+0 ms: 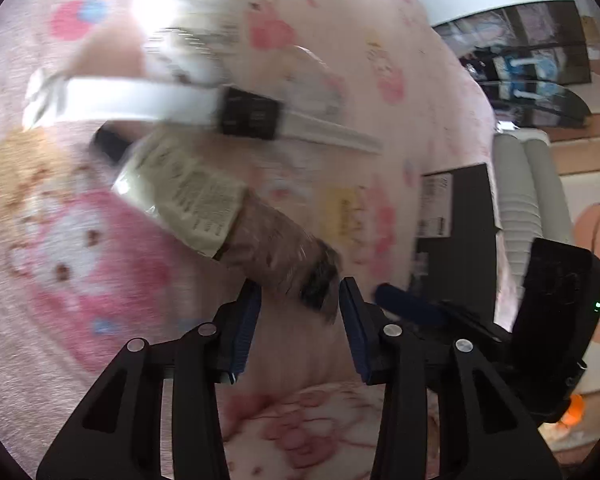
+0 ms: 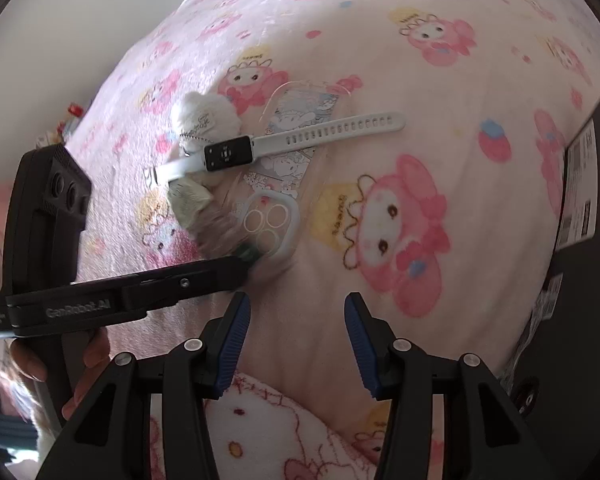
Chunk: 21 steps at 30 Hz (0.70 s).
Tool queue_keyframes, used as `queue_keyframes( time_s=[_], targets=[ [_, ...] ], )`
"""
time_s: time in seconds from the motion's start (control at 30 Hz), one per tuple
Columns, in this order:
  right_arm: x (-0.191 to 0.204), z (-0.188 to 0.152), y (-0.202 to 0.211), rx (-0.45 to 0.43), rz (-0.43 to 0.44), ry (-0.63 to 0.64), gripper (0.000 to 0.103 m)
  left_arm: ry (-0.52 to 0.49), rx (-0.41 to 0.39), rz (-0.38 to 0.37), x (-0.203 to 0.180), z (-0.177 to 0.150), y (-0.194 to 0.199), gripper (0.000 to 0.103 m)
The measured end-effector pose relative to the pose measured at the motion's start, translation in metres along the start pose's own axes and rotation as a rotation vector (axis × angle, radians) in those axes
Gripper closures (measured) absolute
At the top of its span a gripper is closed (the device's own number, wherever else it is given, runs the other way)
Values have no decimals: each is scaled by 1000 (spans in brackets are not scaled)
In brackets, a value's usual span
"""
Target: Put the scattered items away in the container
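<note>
Left gripper (image 1: 300, 296): jaws apart, either side of the dark end of a plastic-wrapped brush-like bundle with a cream paper label (image 1: 224, 220); contact too blurred to tell
Beyond it: white-strapped smartwatch with black rectangular face (image 1: 248, 114), fluffy white plush charm (image 1: 180, 12) further off
Right gripper (image 2: 296, 304): jaws apart, nothing between them
Ahead of it: clear phone case with cartoon print (image 2: 288, 184) under the watch
Far right: black box with barcode stickers (image 2: 580, 200)
Surface: pink cartoon fleece blanket (image 2: 420, 80)

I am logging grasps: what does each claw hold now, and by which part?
Right claw: empty, open. Left claw brackets the dark cap end of the small bottle; blur hides whether it grips.
</note>
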State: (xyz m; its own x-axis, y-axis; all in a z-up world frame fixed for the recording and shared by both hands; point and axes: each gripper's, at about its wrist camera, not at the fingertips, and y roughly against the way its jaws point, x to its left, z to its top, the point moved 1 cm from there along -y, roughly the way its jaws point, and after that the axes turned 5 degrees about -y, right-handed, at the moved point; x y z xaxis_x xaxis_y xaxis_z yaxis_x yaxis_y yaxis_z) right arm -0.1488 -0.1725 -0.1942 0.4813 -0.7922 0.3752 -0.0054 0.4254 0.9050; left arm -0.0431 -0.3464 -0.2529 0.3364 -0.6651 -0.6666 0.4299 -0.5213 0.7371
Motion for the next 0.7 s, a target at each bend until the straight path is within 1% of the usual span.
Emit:
queue_keyframes(
  time_s=[0.07,0.1,0.17,0.2,0.27,0.3,0.37,0.4,0.43,0.47,0.53,0.57,0.6,0.67,0.7],
  targets=[
    [-2,0,-1,13,17,-22,58,-27,-8,59,-10,-2,3,56],
    [-3,-1,-2,18,34,-26,58,-28,-19,74,-12,-4,8,54],
    [-4,-1,-4,26,46,-34,58,-11,-61,97,-9,-9,23,45],
    [-4,-2,-5,25,39,-36,58,-5,-79,123,-6,-10,29,44],
    [-1,0,-4,19,58,-37,58,6,-130,209,-2,-9,44,44],
    [0,0,-4,18,77,-41,58,8,-166,235,5,-13,52,44],
    [0,2,-8,21,117,-44,58,34,-225,262,14,-12,60,45],
    [0,4,-14,31,114,-41,58,44,-251,286,17,-10,63,45],
    [1,5,-20,43,94,-37,58,35,-276,295,17,-9,64,45],
    [1,6,-27,55,82,-36,58,29,-284,285,18,-7,61,45],
    [-1,8,-41,84,92,-51,58,44,-270,248,22,-3,50,45],
    [-2,9,-46,90,98,-58,58,59,-251,234,26,-2,43,50],
    [-1,10,-49,88,104,-60,59,72,-233,222,30,-3,41,52],
    [3,11,-49,68,128,-52,76,59,-235,233,25,-8,40,53],
    [5,11,-47,54,124,-53,76,41,-232,238,18,-10,40,53]
  ],
)
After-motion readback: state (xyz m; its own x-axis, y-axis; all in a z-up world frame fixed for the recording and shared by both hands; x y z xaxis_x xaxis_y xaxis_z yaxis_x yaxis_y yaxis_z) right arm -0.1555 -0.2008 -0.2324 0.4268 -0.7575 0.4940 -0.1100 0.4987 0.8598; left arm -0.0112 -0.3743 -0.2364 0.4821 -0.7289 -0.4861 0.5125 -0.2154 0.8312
